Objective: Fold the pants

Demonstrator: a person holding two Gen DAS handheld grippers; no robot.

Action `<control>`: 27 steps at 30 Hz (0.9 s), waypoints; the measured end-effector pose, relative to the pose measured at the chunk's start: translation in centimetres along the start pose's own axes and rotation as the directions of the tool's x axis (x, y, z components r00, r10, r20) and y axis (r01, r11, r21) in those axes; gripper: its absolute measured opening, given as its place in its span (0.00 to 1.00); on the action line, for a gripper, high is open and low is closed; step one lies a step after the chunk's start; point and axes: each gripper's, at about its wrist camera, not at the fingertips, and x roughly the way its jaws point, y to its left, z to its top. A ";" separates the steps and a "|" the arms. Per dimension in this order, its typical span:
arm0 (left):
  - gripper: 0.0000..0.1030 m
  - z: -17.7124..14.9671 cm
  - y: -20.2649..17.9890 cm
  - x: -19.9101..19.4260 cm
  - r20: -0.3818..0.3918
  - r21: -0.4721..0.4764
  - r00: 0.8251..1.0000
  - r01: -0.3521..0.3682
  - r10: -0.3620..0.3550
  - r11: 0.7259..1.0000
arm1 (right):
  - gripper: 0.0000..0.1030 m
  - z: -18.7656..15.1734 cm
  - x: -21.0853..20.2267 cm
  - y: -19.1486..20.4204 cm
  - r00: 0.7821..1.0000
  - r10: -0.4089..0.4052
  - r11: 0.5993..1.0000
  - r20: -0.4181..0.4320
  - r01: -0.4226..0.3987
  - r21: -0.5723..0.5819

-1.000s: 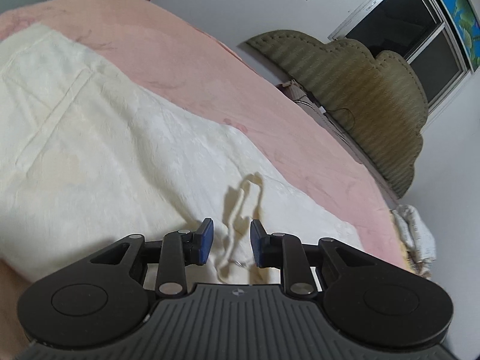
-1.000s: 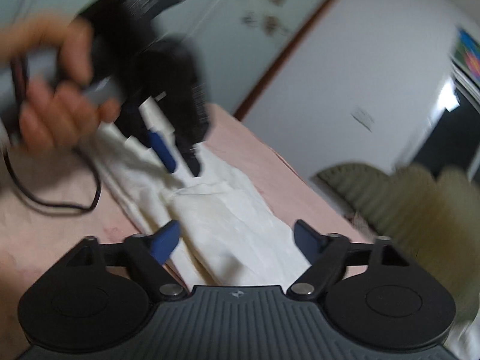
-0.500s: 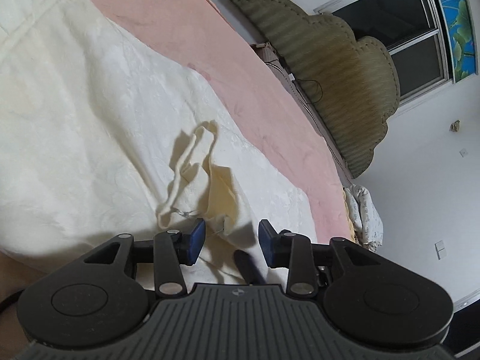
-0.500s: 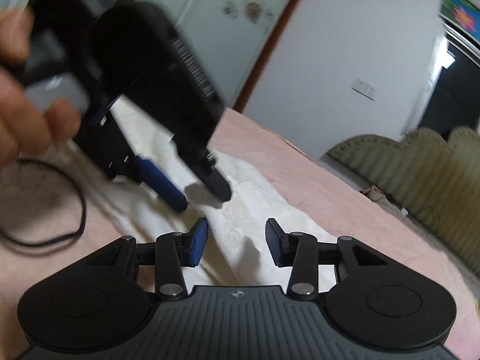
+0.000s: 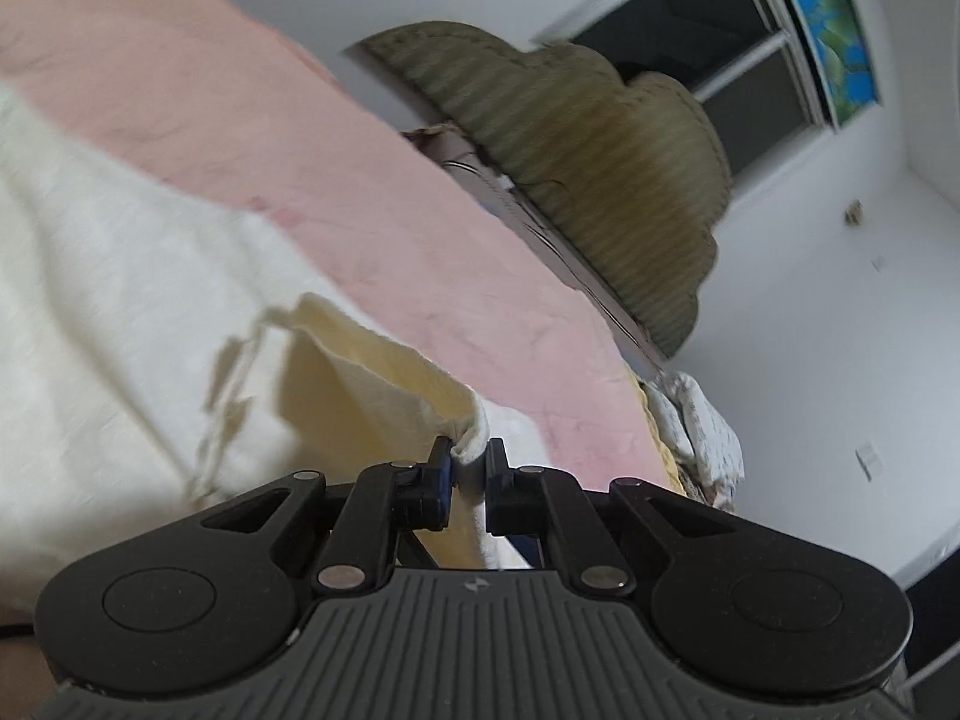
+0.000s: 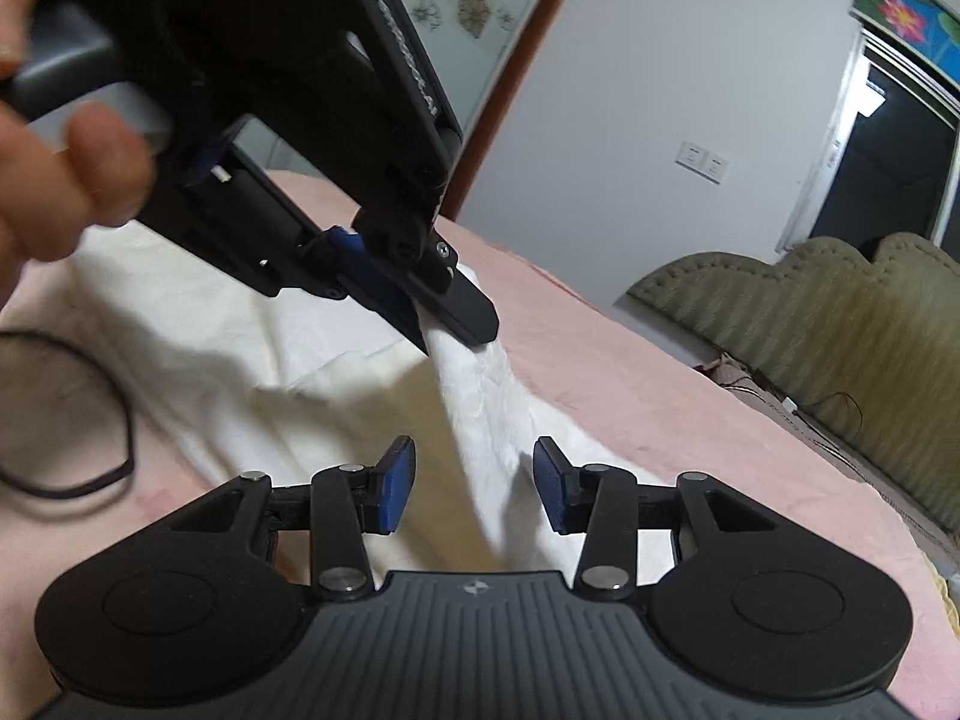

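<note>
The cream pants (image 5: pixel 120 300) lay spread over the pink bedspread (image 5: pixel 420 228), filling the left half of the left wrist view and the middle of the right wrist view. A corner of their edge was raised off the bed, where half a second before that fabric had lain slack just ahead of parted pads. The left gripper (image 5: pixel 468 462) was closing its jaws, and the pads already pinched a small fold of that cloth at the lower centre of its frame. In the right wrist view the same gripper sat at upper left, held by a hand (image 6: pixel 54 168), with a ridge of pants running taut from its tips down toward the bottom centre. The right gripper (image 6: pixel 474 480) stood partly open, that ridge passing between its blue pads without touching either; a second earlier they had been wider. A black cable (image 6: pixel 78 414) looped at the left edge.
</note>
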 end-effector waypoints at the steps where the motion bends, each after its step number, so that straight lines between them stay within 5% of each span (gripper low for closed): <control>1: 0.08 -0.1 -0.7 0.2 0.002 0.020 1.000 0.002 -0.002 1.000 | 0.48 0.4 0.3 -0.2 1.000 -0.004 1.000 0.001 0.004 0.000; 4: 0.10 -0.5 -2.6 0.6 0.022 0.090 1.000 -0.009 0.007 0.996 | 0.52 1.5 1.4 0.1 1.000 -0.002 0.996 -0.001 0.002 -0.084; 7: 0.17 -0.7 -3.0 0.3 0.064 0.104 0.997 -0.053 0.047 0.993 | 0.09 1.6 2.8 -0.7 0.999 -0.043 0.992 -0.023 0.040 -0.121; 10: 0.25 -0.1 -2.1 0.0 0.079 0.069 0.995 -0.062 0.056 0.996 | 0.09 1.6 3.1 -5.2 0.999 -0.013 0.998 -0.034 0.015 0.061; 14: 0.36 0.3 -0.6 0.2 0.063 0.011 0.995 -0.084 0.083 0.996 | 0.08 0.3 1.9 -14.1 1.000 -0.023 0.927 -0.011 0.026 0.375; 18: 0.41 0.3 0.3 1.7 -0.016 0.004 0.993 -0.116 0.116 0.993 | 0.09 -3.6 -1.2 -22.9 0.996 -0.090 0.752 0.020 0.055 0.657; 22: 0.41 -0.5 0.4 3.4 -0.082 0.017 0.987 -0.140 0.141 0.990 | 0.08 -9.9 -5.7 -29.1 0.975 -0.221 0.492 0.011 0.102 0.865; 25: 0.42 -1.1 -0.2 4.3 -0.101 0.047 0.984 -0.143 0.147 0.989 | 0.08 -15.0 -8.6 -30.6 0.962 -0.271 0.289 -0.011 0.092 0.953; 27: 0.44 -1.5 -0.9 4.9 -0.112 0.071 0.983 -0.138 0.145 0.988 | 0.08 -17.7 -10.3 -29.9 0.959 -0.282 0.209 -0.028 0.090 0.974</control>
